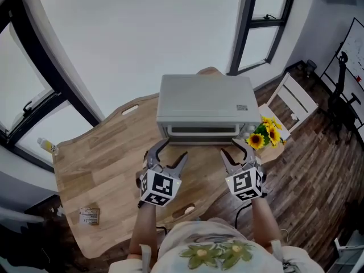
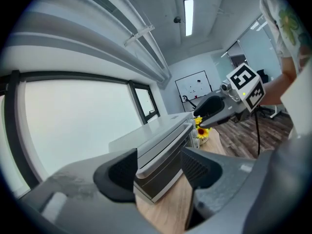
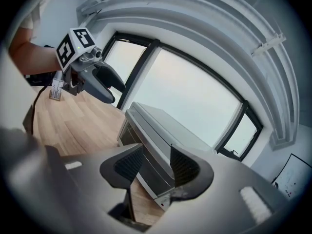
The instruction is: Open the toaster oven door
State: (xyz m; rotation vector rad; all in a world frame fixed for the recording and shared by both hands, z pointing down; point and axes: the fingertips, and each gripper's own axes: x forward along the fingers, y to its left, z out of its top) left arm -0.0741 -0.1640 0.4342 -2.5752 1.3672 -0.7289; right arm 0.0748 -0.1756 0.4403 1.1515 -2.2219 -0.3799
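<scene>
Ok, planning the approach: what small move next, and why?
Probably ease the right gripper forward to the handle of the grey metal toaster oven: its door looks shut, and that gripper and the left gripper are open, short of it.

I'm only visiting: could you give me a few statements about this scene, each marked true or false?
1. The door of the grey boxy metal toaster oven is shut. True.
2. The yellow sunflowers lie on top of the oven. False: they stand beside it, on the right gripper's side.
3. The left gripper is clamped onto the oven. False: its jaws stand apart, closed on nothing.
4. The oven rests on a light wooden table. True.
</scene>
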